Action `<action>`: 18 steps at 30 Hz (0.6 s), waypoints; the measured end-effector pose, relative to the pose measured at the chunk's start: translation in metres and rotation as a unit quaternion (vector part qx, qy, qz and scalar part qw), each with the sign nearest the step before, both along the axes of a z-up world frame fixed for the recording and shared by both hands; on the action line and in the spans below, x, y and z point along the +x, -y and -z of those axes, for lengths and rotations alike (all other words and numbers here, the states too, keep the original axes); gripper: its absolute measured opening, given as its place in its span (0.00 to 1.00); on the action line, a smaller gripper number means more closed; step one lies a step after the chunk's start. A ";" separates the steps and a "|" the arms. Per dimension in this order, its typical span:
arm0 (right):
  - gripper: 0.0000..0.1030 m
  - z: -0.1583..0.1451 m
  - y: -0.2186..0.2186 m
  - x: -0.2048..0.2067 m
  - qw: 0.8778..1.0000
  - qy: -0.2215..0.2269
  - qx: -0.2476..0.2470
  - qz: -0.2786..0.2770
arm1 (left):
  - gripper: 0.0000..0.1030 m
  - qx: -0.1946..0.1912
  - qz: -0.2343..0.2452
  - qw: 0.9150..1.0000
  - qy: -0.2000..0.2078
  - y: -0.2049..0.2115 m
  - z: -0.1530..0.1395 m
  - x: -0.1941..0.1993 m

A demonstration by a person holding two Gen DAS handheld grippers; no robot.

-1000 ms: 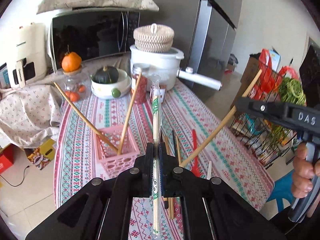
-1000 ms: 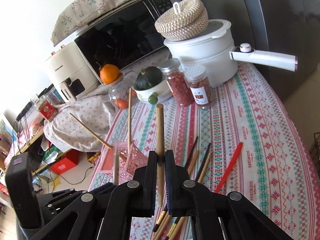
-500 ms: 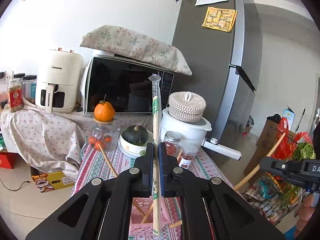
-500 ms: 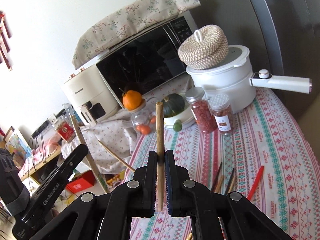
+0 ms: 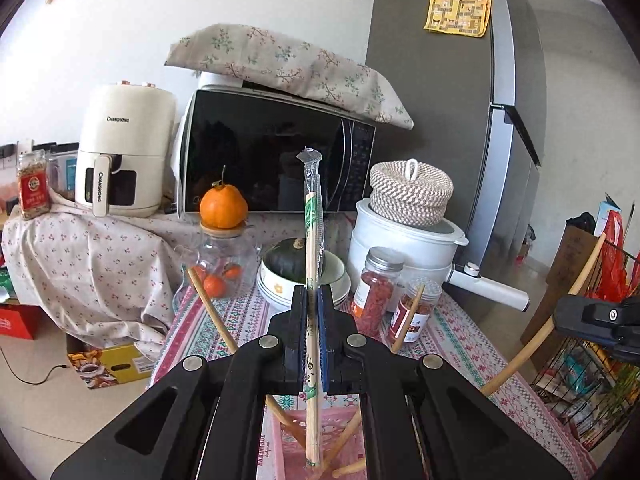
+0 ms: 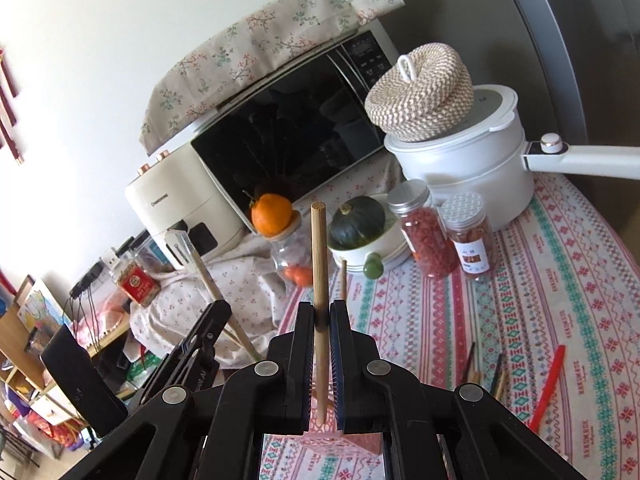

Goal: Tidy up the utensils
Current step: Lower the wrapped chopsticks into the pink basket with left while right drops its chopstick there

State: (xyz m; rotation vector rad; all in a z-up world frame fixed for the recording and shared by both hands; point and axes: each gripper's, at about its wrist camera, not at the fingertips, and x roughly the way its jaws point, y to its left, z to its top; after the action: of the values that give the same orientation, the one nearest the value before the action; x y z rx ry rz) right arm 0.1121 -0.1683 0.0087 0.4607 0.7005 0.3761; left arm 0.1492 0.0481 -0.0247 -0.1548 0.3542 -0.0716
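Note:
My left gripper [image 5: 312,300] is shut on a plastic-wrapped pair of chopsticks [image 5: 311,240], held upright with its lower end inside the pink basket [image 5: 280,440]. Two bare wooden chopsticks [image 5: 208,312] lean out of that basket. My right gripper [image 6: 322,316] is shut on a single wooden chopstick [image 6: 319,248], upright just above the pink basket [image 6: 320,438]. The right gripper also shows at the right edge of the left wrist view [image 5: 592,316], the left gripper at the left of the right wrist view [image 6: 208,320]. Loose chopsticks [image 6: 484,372] and a red one [image 6: 550,384] lie on the patterned tablecloth [image 6: 560,280].
Behind the basket stand two spice jars [image 5: 376,292], a bowl with a green squash [image 5: 296,256], a jar topped with an orange [image 5: 222,216], a white pot [image 5: 404,240] with a long handle, a microwave [image 5: 272,152] and an air fryer [image 5: 120,152]. A wire rack [image 5: 592,360] stands right of the table.
Both grippers have tilted up and moved in over the pink basket. The wrapped chopsticks' lower end is now down inside it, and the right chopstick hangs just above it.

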 end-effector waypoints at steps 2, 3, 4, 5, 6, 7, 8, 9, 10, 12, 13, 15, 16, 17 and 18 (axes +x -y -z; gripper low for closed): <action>0.06 0.008 -0.005 0.007 1.000 -0.012 -0.002 -0.004 | 0.05 0.003 -0.001 1.000 -0.013 0.000 0.006 0.004; 0.06 0.013 -0.008 0.010 1.000 -0.019 -0.003 -0.006 | 0.05 0.003 0.000 1.000 -0.019 0.000 0.008 0.006; 0.06 0.018 -0.010 0.013 1.000 -0.026 -0.005 -0.008 | 0.06 0.004 0.000 1.000 -0.025 0.000 0.011 0.008; 0.06 0.023 -0.013 0.016 0.999 -0.032 -0.009 -0.010 | 0.06 0.004 0.001 0.999 -0.032 0.000 0.012 0.009; 0.07 0.027 -0.016 0.018 0.999 -0.038 -0.012 -0.013 | 0.07 0.004 0.003 0.999 -0.040 0.000 0.014 0.010; 0.08 0.032 -0.019 0.021 0.999 -0.045 -0.015 -0.018 | 0.08 0.004 0.004 0.999 -0.049 -0.001 0.014 0.011; 0.09 0.036 -0.022 0.024 0.998 -0.052 -0.016 -0.024 | 0.10 0.003 0.004 0.998 -0.057 -0.002 0.014 0.011; 0.11 0.040 -0.023 0.026 0.998 -0.058 -0.015 -0.025 | 0.15 0.000 0.004 0.998 -0.063 -0.003 0.013 0.011; 0.12 0.043 -0.024 0.027 0.997 -0.065 -0.016 -0.024 | 0.20 -0.003 0.005 0.998 -0.068 -0.004 0.011 0.010; 0.15 0.046 -0.023 0.028 0.997 -0.072 -0.014 -0.023 | 0.42 -0.007 0.009 0.997 -0.075 -0.006 0.008 0.006; 0.19 0.045 -0.021 0.028 0.997 -0.072 -0.010 -0.021 | 0.45 -0.010 0.012 0.997 -0.076 -0.007 0.005 0.003; 0.25 0.040 -0.017 0.026 0.998 -0.066 -0.004 -0.018 | 0.48 -0.006 0.016 0.997 -0.079 -0.007 0.000 -0.004; 0.27 0.036 -0.015 0.024 0.998 -0.062 -0.001 -0.016 | 0.49 -0.006 0.019 0.996 -0.083 -0.008 -0.002 -0.006; 0.27 0.033 -0.013 0.022 0.998 -0.059 0.001 -0.015 | 0.51 -0.005 0.021 0.996 -0.088 -0.008 -0.003 -0.009; 0.28 0.030 -0.010 0.020 0.998 -0.056 0.003 -0.014 | 0.53 -0.005 0.021 0.995 -0.094 -0.009 -0.005 -0.013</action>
State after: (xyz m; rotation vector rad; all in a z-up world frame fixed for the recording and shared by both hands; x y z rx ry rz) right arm 0.1325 -0.1578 -0.0212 0.4803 0.8149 0.3819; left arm 0.1365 0.0574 -0.0201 -0.1649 0.5448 -0.1007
